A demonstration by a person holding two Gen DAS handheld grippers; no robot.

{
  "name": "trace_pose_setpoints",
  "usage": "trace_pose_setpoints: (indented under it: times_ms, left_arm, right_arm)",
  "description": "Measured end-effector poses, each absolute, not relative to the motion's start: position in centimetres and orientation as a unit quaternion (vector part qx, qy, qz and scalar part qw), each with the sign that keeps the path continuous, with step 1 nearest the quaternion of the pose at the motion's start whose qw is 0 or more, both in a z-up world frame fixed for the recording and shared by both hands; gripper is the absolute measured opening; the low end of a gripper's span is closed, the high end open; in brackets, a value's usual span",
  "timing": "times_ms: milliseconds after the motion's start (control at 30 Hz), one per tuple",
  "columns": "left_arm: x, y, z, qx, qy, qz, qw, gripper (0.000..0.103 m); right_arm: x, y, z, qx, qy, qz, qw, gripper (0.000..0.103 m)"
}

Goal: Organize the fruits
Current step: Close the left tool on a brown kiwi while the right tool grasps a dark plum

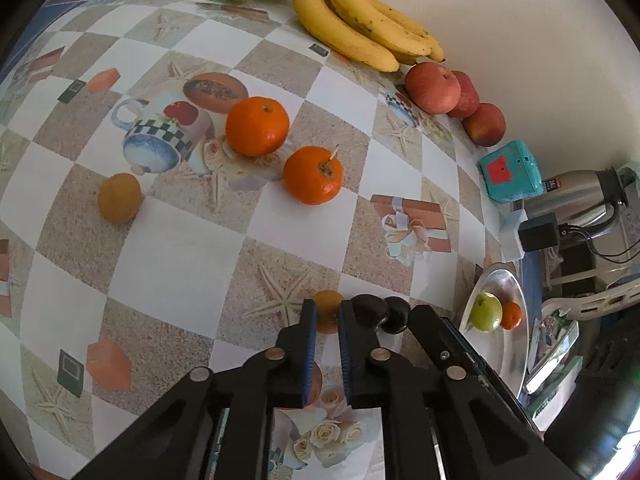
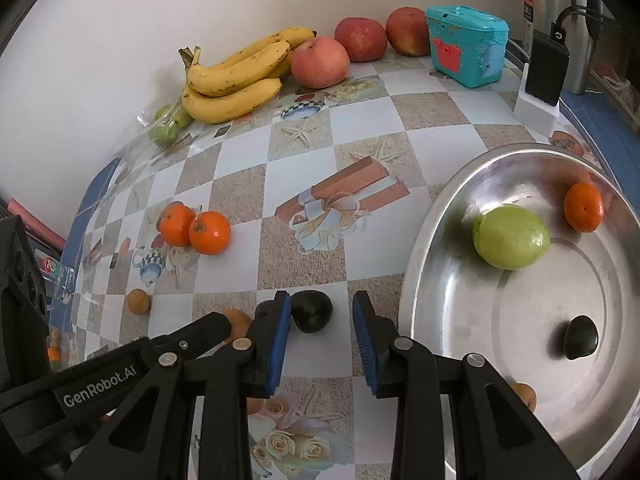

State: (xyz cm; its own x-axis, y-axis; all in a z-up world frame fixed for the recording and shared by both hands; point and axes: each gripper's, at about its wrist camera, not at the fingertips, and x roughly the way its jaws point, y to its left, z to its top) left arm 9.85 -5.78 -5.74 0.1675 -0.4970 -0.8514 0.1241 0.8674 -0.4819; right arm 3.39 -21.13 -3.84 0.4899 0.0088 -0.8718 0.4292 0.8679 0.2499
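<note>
Two black fingers with blue pads belong to the left gripper (image 1: 327,322), and they sit close together with only a thin gap, holding nothing. Just past their tips lies a small brown fruit (image 1: 329,307), and two dark plums (image 1: 370,309) touch each other right beside it on the checkered surface (image 1: 180,264).

Fingers of the right gripper (image 2: 322,312) are spread wide and hold nothing. One dark plum (image 2: 311,311) sits between their tips, closer to the left finger.

Beside the right gripper is a big silver tray (image 2: 448,312). It holds a green fruit (image 2: 510,237), a small orange (image 2: 583,207), a dark plum (image 2: 581,337) and a little brown fruit (image 2: 525,395) near its front edge.

Farther out on the surface, two oranges (image 1: 280,148) sit near each other, and another small brown fruit (image 1: 119,198) lies off to their left. By the wall are yellow bananas (image 1: 356,20), three red apples (image 1: 452,98) in a row, and a teal box (image 1: 510,170). A clear bag of green fruits (image 2: 168,124) lies next to the bananas.
</note>
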Motion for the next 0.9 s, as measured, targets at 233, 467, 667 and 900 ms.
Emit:
trace_pose_setpoints:
  times_ms: [233,467,667,900]
  left_arm:
    - [10.0,-5.3,-5.8,-0.157,0.612,-0.197,0.749,0.01]
    - [10.6,-2.9,-5.8,-0.179,0.61,-0.149,0.757,0.011]
    - [10.9,-1.8,-5.2,-0.192,0.601,-0.139,0.763,0.011]
    - [10.7,-3.0,-5.5,-0.181,0.609,-0.157,0.756,0.027]
  right_arm:
    - [3.5,-21.1,-4.1,0.226,0.494,-0.124,0.83,0.034]
    - [3.7,-21.1,-4.4,0.231,0.495,-0.123,0.829,0.033]
    - [4.0,-21.0,-4.8,0.229,0.502,-0.124,0.825,0.033]
    - [4.1,-21.0,-4.9,0.24,0.5,-0.114,0.824,0.023]
